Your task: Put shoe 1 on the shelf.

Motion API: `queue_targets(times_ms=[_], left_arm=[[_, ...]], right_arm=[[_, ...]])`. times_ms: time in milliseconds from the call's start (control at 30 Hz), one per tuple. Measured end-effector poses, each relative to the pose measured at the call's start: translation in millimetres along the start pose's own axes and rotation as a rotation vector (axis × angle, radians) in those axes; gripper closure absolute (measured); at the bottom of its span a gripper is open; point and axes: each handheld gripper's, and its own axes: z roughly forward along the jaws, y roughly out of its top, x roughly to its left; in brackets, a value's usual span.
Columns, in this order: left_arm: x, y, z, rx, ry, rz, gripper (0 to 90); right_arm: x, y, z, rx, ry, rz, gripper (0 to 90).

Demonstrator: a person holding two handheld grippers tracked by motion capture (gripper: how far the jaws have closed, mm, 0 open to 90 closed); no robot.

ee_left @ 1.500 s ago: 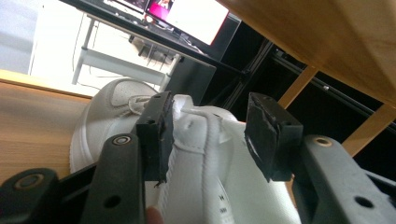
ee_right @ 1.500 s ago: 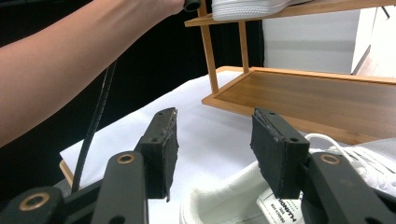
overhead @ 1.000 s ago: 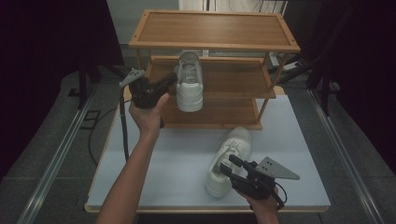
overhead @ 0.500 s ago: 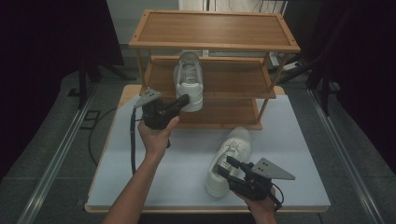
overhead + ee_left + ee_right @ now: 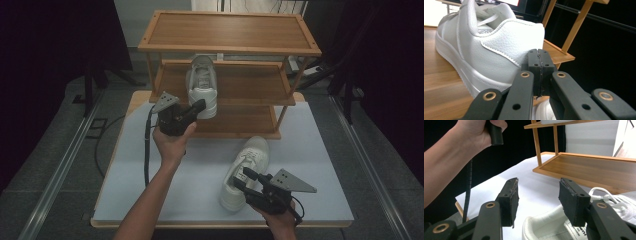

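Pebbled white leather sneaker (image 5: 486, 50) on smooth wooden shelf (image 5: 439, 82).

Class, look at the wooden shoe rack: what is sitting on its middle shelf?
One white shoe sits on the middle shelf, heel toward the person. The top shelf covers the shelf's back part, so that stays unseen.

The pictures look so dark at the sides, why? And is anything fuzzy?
High view: light falls on the white table and wooden rack; the floor around is dim. Left gripper view: the shoe is sharp, its far toe end glares white. Right gripper view: the jaws look sharp, the hand slightly soft.
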Motion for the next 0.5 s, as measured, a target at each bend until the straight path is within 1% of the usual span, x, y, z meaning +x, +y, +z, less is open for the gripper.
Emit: queue_targets(times_ms=[167,300,367,500], left_arm=[[5.4,2.2,3.2,-0.005,0.014,-0.014,90.0],[8.8,4.1,6.0,-0.005,0.026,-0.017,90.0],[11.3,4.5,6.9,-0.009,0.026,-0.034,90.0],[13.3,5.1,7.4,-0.012,0.025,-0.039,90.0]], right_arm=[[0.0,0.1,-0.2,-0.003,-0.001,0.0,49.3],[-0.3,0.3,-0.6,-0.003,-0.001,0.003,49.3],[-0.5,0.5,-1.1,-0.004,0.0,0.001,49.3],[-0.9,0.9,-1.8,-0.006,-0.001,0.002,49.4]])
